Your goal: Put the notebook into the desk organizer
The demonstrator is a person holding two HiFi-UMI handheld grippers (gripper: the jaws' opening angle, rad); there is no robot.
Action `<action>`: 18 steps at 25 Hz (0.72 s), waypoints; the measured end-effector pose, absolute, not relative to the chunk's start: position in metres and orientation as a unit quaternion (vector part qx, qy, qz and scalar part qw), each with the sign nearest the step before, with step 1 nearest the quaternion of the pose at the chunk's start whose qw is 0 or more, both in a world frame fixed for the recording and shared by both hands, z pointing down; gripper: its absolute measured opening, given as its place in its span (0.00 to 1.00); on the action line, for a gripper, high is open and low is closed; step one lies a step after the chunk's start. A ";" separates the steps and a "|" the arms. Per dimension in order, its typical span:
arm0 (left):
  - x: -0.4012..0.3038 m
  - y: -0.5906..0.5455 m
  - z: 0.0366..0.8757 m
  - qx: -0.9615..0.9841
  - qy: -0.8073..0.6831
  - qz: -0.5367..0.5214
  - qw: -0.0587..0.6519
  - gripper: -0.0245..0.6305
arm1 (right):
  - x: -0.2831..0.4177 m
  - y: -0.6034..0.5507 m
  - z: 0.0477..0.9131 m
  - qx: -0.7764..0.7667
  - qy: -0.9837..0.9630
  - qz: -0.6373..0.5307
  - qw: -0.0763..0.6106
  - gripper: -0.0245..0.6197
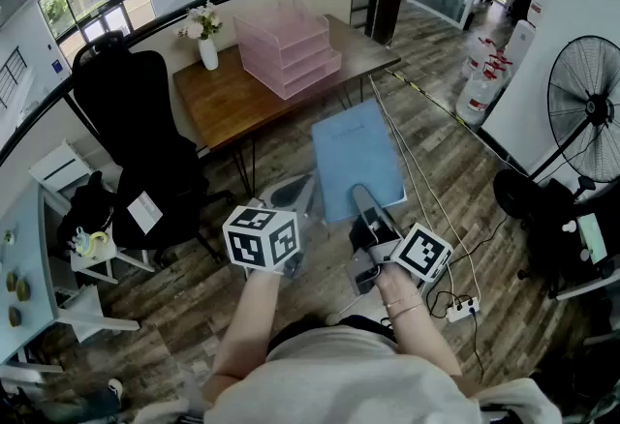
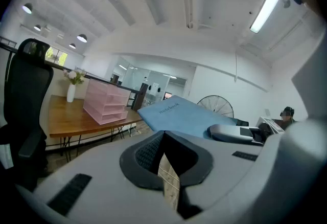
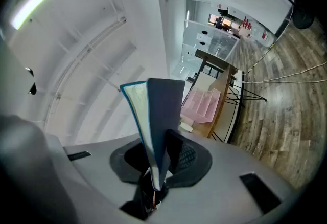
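**Head view, left to right.** A black office chair (image 1: 145, 122) stands against the left end of a wooden desk (image 1: 223, 101). A white vase of flowers (image 1: 207, 51) stands on the desk's left part, and the pink tiered desk organizer (image 1: 288, 46) on its right part. Bare plank floor (image 1: 291, 156) lies open between the desk's near edge and the person. White cables (image 1: 426, 182) cross the floor to the right of that, and a standing fan (image 1: 586, 107) is at the far right.

**Left gripper** (image 2: 163, 133). Its jaws are pressed together at the tips and pinch nothing. It is held low and beside the notebook, apart from it.

**Notebook** (image 1: 356, 159). The blue notebook is held in the air in front of the person, well apart from the organizer and nearer than the desk edge. The cover word "notebook" is legible only in the left gripper view; in the head view it is a faint line.

**Right gripper** (image 3: 157, 154). Its jaws pinch the notebook by one edge. Only this view shows the pale page edges fanning slightly from the cover, with the organizer beyond, past the notebook's edge.
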State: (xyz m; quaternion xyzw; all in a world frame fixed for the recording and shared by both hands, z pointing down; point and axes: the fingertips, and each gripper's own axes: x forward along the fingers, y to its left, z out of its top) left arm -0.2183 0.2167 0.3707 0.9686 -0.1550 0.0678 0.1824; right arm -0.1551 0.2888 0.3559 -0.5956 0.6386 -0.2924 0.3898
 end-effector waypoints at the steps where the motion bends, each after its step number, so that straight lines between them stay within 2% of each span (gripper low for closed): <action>1: -0.219 0.216 0.372 0.967 -0.156 0.066 0.189 0.05 | -0.157 0.289 0.356 -0.595 0.640 -0.293 0.388 0.14; 6: -0.225 0.217 0.381 0.960 -0.161 0.058 0.220 0.05 | -0.163 0.289 0.357 -0.594 0.642 -0.293 0.386 0.14; 18: -0.229 0.218 0.390 0.966 -0.133 0.077 0.210 0.05 | -0.164 0.287 0.360 -0.596 0.629 -0.286 0.410 0.16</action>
